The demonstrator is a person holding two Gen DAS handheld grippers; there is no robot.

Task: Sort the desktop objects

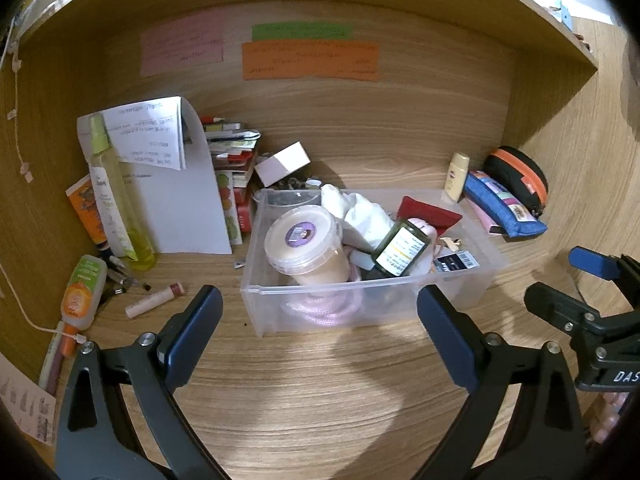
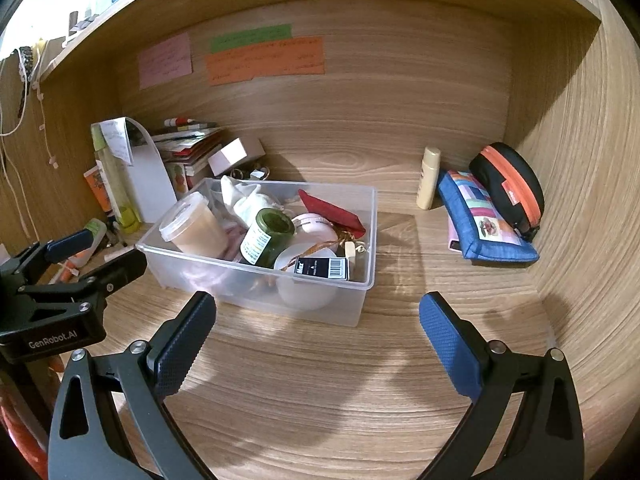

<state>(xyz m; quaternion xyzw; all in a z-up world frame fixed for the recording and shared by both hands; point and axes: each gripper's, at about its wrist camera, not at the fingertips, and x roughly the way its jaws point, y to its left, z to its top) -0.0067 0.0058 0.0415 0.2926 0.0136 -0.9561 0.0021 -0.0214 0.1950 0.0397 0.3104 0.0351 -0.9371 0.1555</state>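
A clear plastic bin [image 1: 320, 300] [image 2: 360, 304] stands mid-desk, holding a beige tub [image 1: 306, 246] [image 2: 192, 228], a green bottle [image 1: 400, 250] [image 2: 268, 236], white cloth [image 1: 364, 212], a red pouch [image 2: 332, 210] and a small black box [image 2: 322, 268]. My left gripper [image 1: 320, 320] is open and empty just in front of the bin. My right gripper [image 2: 318, 328] is open and empty in front of the bin's right end. Each gripper shows at the edge of the other's view.
At left: a lip balm [image 1: 154, 300], a glue bottle [image 1: 82, 292], a tall green spray bottle [image 1: 116, 200], papers and stacked books [image 1: 232, 160]. At right: a small cream bottle [image 2: 428, 178], a blue pouch [image 2: 484, 216] and a black-orange case [image 2: 508, 184]. Wooden walls enclose the desk.
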